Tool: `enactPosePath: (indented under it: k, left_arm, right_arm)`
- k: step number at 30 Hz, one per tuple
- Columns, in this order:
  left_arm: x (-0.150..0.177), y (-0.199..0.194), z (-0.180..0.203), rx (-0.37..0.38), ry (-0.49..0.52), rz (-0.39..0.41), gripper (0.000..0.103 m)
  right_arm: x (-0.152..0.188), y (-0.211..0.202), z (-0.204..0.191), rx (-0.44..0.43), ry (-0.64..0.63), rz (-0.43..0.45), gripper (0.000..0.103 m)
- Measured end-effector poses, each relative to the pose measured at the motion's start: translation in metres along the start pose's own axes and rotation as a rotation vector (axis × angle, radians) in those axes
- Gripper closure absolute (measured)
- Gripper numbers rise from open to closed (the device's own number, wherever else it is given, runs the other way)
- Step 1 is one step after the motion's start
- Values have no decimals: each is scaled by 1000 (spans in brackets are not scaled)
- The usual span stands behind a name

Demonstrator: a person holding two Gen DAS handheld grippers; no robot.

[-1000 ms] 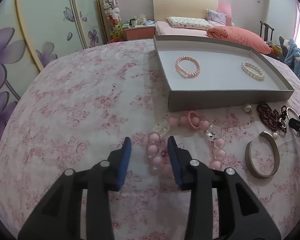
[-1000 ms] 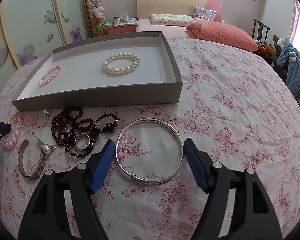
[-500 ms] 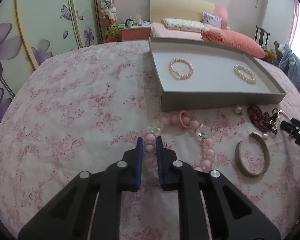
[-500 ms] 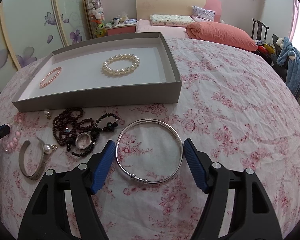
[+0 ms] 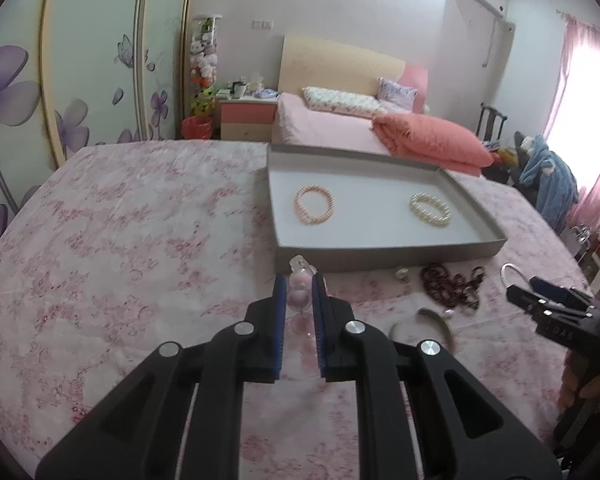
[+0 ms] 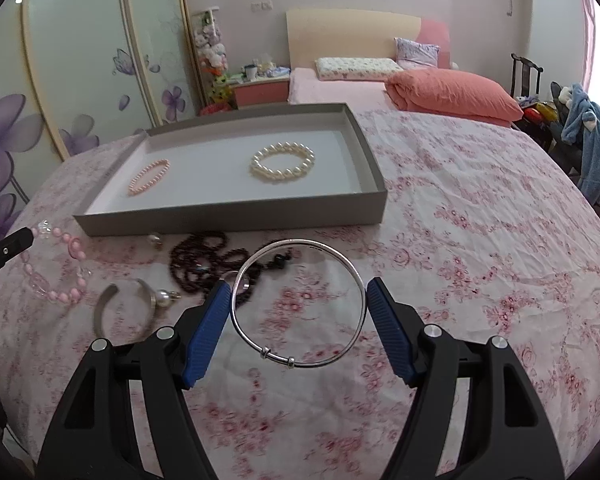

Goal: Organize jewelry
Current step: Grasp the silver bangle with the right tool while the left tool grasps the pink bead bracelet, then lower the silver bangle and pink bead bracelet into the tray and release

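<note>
Two pearl bracelets sit in the grey cardboard tray (image 6: 236,216) upper centre. Left gripper (image 5: 299,292) fingers pinch the pink bead bracelet (image 6: 66,264); right gripper (image 6: 298,322) fingers wide around the thin silver bangle (image 6: 300,300) — not clearly gripping. Plenty left on the bed.

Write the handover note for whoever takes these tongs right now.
Left tongs: shut on the pink bead bracelet, lifted by one end.
Right tongs: open around the silver bangle, not gripping.
Done: thin pink bracelet and white pearl bracelet lie in the grey tray.
Left: both held pieces, plus dark bead strand, silver cuff and pearl earring on the bedspread before the tray.
</note>
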State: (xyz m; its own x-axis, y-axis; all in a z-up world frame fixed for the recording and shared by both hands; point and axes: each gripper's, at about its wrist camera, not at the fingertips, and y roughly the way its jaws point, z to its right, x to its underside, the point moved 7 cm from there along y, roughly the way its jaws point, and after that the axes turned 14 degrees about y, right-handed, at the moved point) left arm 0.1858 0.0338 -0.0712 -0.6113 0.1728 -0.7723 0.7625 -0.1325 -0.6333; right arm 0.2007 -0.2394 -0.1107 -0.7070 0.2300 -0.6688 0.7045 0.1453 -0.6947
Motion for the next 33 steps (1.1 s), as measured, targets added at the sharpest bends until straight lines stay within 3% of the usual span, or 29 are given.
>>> enactPosePath:
  k: [17, 33]
  left_arm:
    - [-15, -25, 20, 18, -10, 86, 89]
    - [-42, -56, 44, -80, 62, 199, 89]
  right_arm:
    - [-8, -42, -39, -96, -41, 142, 33]
    - [-32, -97, -58, -111, -71, 424, 33]
